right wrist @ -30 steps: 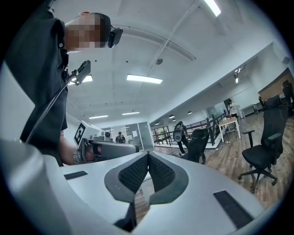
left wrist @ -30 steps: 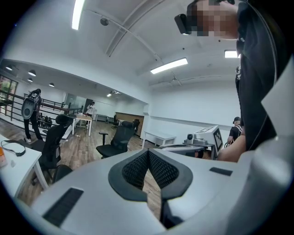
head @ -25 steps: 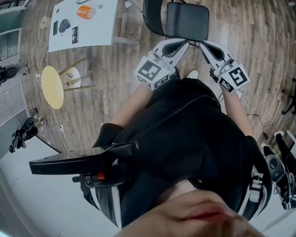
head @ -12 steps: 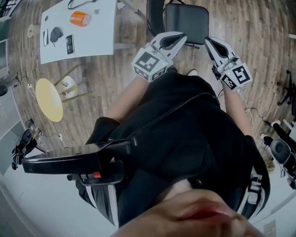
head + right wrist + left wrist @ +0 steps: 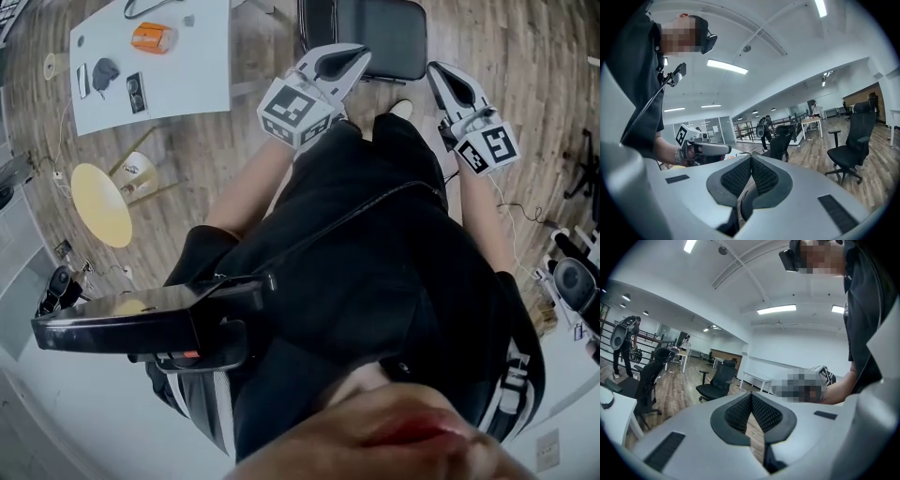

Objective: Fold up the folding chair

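The folding chair (image 5: 380,28) stands unfolded at the top of the head view, with a black seat and a black tube frame. My left gripper (image 5: 349,58) is shut and empty, its tips by the seat's near left corner. My right gripper (image 5: 439,77) is also shut and empty, just off the seat's near right corner. Whether either one touches the chair I cannot tell. In the left gripper view the ribbed pads (image 5: 761,414) meet with nothing between them. The right gripper view shows the same closed pads (image 5: 761,177), and the left gripper (image 5: 701,149) in a hand beyond them.
A white table (image 5: 192,70) with an orange object (image 5: 152,37) and small devices stands at the upper left. A yellow round stool (image 5: 101,202) lies below it. Black office chairs (image 5: 717,380) (image 5: 851,145) and distant people (image 5: 626,345) stand on the wooden floor.
Both grippers have moved up the head view toward the chair, and they now reach its seat's near corners. The chair and table have slid toward the top edge. Jaws stayed shut.
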A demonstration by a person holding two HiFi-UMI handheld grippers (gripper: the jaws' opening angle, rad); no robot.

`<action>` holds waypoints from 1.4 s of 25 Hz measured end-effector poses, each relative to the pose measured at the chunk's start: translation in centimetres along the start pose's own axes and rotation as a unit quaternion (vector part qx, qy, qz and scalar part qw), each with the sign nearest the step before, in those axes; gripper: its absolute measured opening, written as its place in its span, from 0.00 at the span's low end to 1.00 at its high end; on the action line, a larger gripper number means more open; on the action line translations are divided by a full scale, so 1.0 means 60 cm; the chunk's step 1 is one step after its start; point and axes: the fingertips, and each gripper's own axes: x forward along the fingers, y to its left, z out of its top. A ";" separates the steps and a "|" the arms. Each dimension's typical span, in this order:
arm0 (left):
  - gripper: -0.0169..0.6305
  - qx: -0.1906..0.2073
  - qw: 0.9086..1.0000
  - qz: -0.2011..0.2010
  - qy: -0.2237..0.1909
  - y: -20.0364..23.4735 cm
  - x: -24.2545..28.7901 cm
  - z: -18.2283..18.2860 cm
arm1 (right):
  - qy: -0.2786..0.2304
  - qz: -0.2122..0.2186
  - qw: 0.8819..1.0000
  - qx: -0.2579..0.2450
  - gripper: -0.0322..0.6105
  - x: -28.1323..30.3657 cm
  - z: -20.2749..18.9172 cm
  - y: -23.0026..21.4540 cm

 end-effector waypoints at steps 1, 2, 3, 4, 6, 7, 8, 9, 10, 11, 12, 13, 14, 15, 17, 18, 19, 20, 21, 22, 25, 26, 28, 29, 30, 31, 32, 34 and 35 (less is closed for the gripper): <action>0.03 -0.001 1.000 0.003 0.003 0.000 0.006 -0.003 | 0.000 0.003 1.000 0.001 0.07 -0.001 -0.001 -0.006; 0.03 -0.001 1.000 0.008 0.006 0.000 0.013 -0.006 | -0.001 0.007 1.000 0.002 0.07 -0.003 -0.003 -0.013; 0.03 -0.001 1.000 0.016 0.008 0.001 0.020 -0.009 | -0.001 0.012 1.000 0.003 0.07 -0.004 -0.005 -0.020; 0.03 -0.002 1.000 0.027 0.010 0.003 0.027 -0.012 | 0.000 0.018 1.000 0.004 0.07 -0.006 -0.008 -0.027; 0.03 -0.009 0.999 0.048 0.013 0.008 0.043 -0.017 | 0.003 0.031 0.999 0.007 0.07 -0.008 -0.017 -0.044; 0.03 -0.014 0.998 0.058 0.014 0.011 0.051 -0.020 | 0.006 0.039 0.999 0.008 0.07 -0.009 -0.022 -0.053; 0.03 -0.017 0.997 0.069 0.016 0.016 0.060 -0.022 | 0.009 0.047 0.999 0.009 0.07 -0.008 -0.027 -0.065; 0.03 -0.019 0.996 0.080 0.019 0.023 0.070 -0.024 | 0.012 0.056 0.998 0.010 0.07 -0.007 -0.031 -0.077; 0.03 -0.021 0.995 0.092 0.024 0.032 0.080 -0.027 | 0.014 0.065 0.998 0.013 0.07 -0.005 -0.036 -0.092; 0.03 -0.022 0.994 0.106 0.030 0.042 0.089 -0.030 | 0.016 0.073 0.997 0.017 0.07 -0.002 -0.042 -0.106; 0.03 -0.026 0.992 0.118 0.039 0.052 0.096 -0.035 | 0.019 0.080 0.996 0.023 0.07 -0.002 -0.050 -0.118; 0.03 -0.031 0.990 0.131 0.049 0.062 0.102 -0.042 | 0.022 0.085 0.996 0.029 0.07 -0.002 -0.060 -0.131; 0.03 -0.035 0.988 0.142 0.059 0.073 0.107 -0.049 | 0.027 0.088 0.995 0.035 0.07 -0.002 -0.071 -0.145; 0.03 -0.040 0.985 0.152 0.069 0.085 0.112 -0.056 | 0.031 0.090 0.995 0.041 0.07 -0.001 -0.083 -0.160; 0.04 -0.052 0.980 0.172 0.089 0.117 0.114 -0.072 | 0.046 0.093 0.993 0.053 0.07 0.008 -0.109 -0.193; 0.04 -0.064 0.976 0.184 0.102 0.137 0.112 -0.083 | 0.055 0.094 0.992 0.060 0.07 0.014 -0.124 -0.210; 0.04 -0.078 0.970 0.197 0.117 0.158 0.108 -0.097 | 0.064 0.095 0.991 0.068 0.07 0.021 -0.140 -0.226; 0.04 -0.093 0.964 0.210 0.133 0.182 0.103 -0.112 | 0.073 0.096 0.990 0.073 0.07 0.028 -0.157 -0.241; 0.04 -0.107 0.957 0.223 0.150 0.206 0.097 -0.129 | 0.084 0.096 0.989 0.077 0.07 0.035 -0.174 -0.257; 0.04 -0.121 0.950 0.235 0.166 0.230 0.090 -0.147 | 0.094 0.093 0.988 0.079 0.07 0.042 -0.193 -0.273; 0.07 -0.153 0.930 0.263 0.204 0.297 0.066 -0.192 | 0.118 0.073 0.986 0.092 0.07 0.060 -0.248 -0.319; 0.13 -0.161 0.925 0.268 0.216 0.316 0.061 -0.204 | 0.122 0.067 0.985 0.101 0.07 0.064 -0.265 -0.334; 0.22 -0.179 0.915 0.271 0.240 0.347 0.056 -0.231 | 0.126 0.061 0.982 0.125 0.07 0.070 -0.301 -0.361; 0.24 -0.190 0.909 0.274 0.250 0.361 0.053 -0.246 | 0.129 0.063 0.980 0.140 0.07 0.072 -0.322 -0.372; 0.26 -0.200 0.903 0.280 0.258 0.376 0.050 -0.260 | 0.133 0.067 0.976 0.156 0.08 0.075 -0.345 -0.383; 0.28 -0.209 0.897 0.287 0.264 0.392 0.046 -0.276 | 0.140 0.071 0.973 0.170 0.10 0.079 -0.370 -0.393; 0.28 -0.215 0.891 0.294 0.272 0.407 0.043 -0.291 | 0.146 0.074 0.969 0.185 0.13 0.083 -0.397 -0.405; 0.31 -0.225 0.880 0.301 0.291 0.428 0.042 -0.324 | 0.156 0.075 0.960 0.220 0.21 0.089 -0.449 -0.433; 0.32 -0.230 0.875 0.302 0.302 0.433 0.041 -0.341 | 0.159 0.073 0.955 0.240 0.24 0.090 -0.476 -0.448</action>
